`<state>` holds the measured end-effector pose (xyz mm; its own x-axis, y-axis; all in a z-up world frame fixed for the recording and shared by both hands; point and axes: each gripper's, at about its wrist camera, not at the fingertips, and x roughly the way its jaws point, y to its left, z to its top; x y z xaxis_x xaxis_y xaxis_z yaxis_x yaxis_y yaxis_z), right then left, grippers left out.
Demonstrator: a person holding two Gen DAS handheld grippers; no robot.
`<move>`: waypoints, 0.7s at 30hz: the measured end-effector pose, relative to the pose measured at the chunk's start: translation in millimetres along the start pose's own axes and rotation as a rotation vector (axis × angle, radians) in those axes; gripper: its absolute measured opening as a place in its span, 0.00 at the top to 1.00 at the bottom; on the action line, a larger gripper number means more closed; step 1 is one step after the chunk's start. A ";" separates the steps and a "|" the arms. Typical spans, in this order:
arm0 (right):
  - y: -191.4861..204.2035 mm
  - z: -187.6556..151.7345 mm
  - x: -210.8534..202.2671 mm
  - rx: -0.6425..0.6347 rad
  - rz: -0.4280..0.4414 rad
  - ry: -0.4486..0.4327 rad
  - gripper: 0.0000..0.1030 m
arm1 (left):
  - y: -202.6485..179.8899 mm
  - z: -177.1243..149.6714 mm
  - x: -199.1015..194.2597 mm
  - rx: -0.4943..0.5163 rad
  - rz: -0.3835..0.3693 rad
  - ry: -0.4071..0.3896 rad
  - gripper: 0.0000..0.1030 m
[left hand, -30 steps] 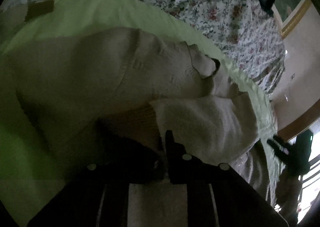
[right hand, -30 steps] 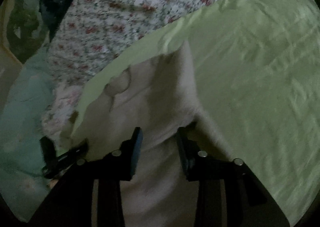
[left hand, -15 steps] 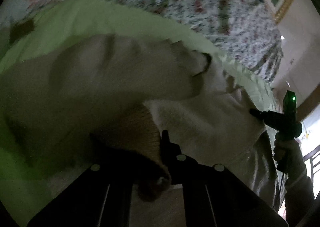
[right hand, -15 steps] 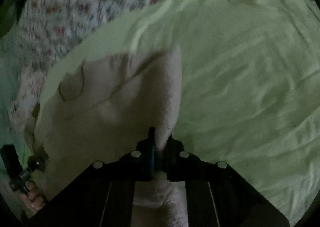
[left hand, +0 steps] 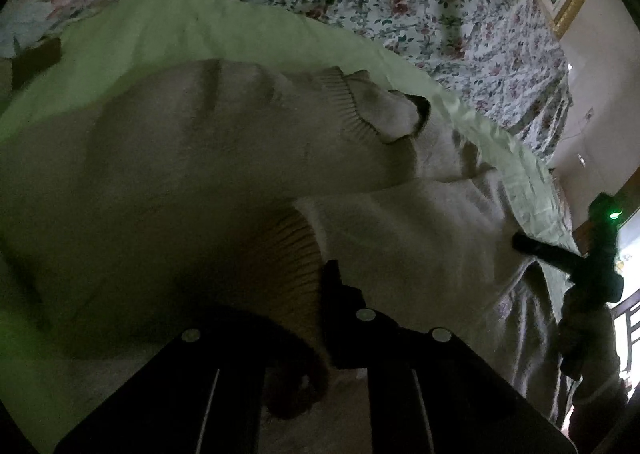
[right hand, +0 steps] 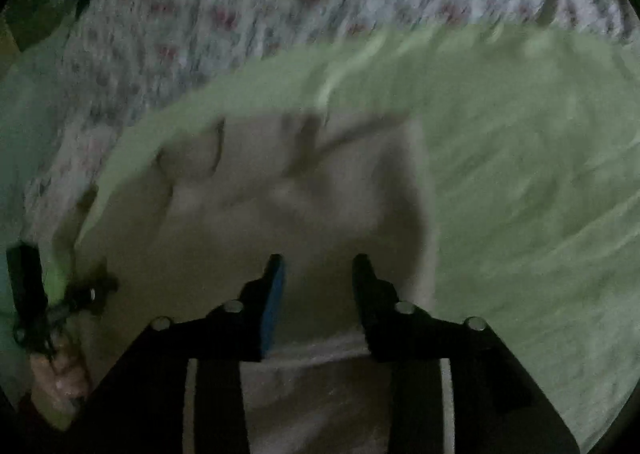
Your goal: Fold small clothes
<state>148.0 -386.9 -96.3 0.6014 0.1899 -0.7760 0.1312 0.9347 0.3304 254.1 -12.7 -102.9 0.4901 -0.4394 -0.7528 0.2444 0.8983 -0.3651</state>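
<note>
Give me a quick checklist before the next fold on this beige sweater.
1. Left tool clamped on the ribbed cuff: ok.
2. Right tool clear of the beige sweater: ok; its jaws have just been opening, nothing pinched.
3. Sweater lying on the green sheet: ok.
4. Collar lying flat: not ok, puckered.
5. Folded side even: cannot tell, right view blurred.

right hand-held gripper (right hand: pixel 318 268) jaws just reopened, releasing beige sweater (right hand: pixel 300 194), now lying folded
</note>
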 end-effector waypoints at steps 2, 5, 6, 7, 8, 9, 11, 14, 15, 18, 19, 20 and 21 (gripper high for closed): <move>-15.2 -6.5 9.5 0.039 -0.051 0.018 0.70 | 6.8 -2.9 -8.7 0.004 0.014 -0.005 0.89; -30.2 -9.4 -7.1 0.136 -0.036 -0.023 0.72 | 24.4 -10.1 -24.6 -0.007 0.049 -0.005 0.89; -27.5 -10.7 -17.1 0.132 -0.070 -0.050 0.69 | 29.4 -11.5 -29.8 -0.013 0.057 -0.007 0.89; -25.2 -12.8 -22.0 0.128 -0.078 -0.065 0.65 | 35.4 -13.3 -36.7 -0.022 0.066 -0.011 0.89; -21.4 -16.2 -29.6 0.130 -0.060 -0.081 0.61 | 41.5 -15.1 -45.7 -0.030 0.078 -0.020 0.89; -20.2 -20.2 -33.4 0.137 -0.035 -0.084 0.53 | 46.9 -16.5 -55.5 -0.036 0.089 -0.033 0.90; -10.9 -28.4 -40.3 0.130 0.015 -0.085 0.49 | 55.2 -16.9 -72.0 -0.044 0.109 -0.056 0.90; 8.1 -47.2 -44.8 0.093 0.070 -0.061 0.48 | 72.9 -10.6 -97.3 -0.060 0.163 -0.092 0.88; 11.7 -50.5 -46.2 0.089 0.084 -0.052 0.47 | 78.7 -6.2 -105.6 -0.059 0.192 -0.107 0.83; 24.9 -70.2 -46.1 0.079 0.137 -0.010 0.44 | 96.9 16.6 -125.4 -0.057 0.306 -0.151 0.39; 26.4 -76.8 -47.1 0.073 0.146 0.003 0.44 | 101.8 22.6 -129.9 -0.056 0.336 -0.164 0.31; 29.8 -83.0 -46.8 0.069 0.151 0.011 0.44 | 110.1 34.2 -135.2 -0.052 0.378 -0.183 0.29; 34.1 -88.3 -45.2 0.062 0.163 0.029 0.43 | 116.9 44.0 -137.4 -0.045 0.408 -0.192 0.22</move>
<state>55.7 -337.1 -97.4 0.5962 0.3470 -0.7240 0.0826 0.8705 0.4852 252.2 152.5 -18.0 0.6865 -0.0379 -0.7262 -0.0357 0.9957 -0.0858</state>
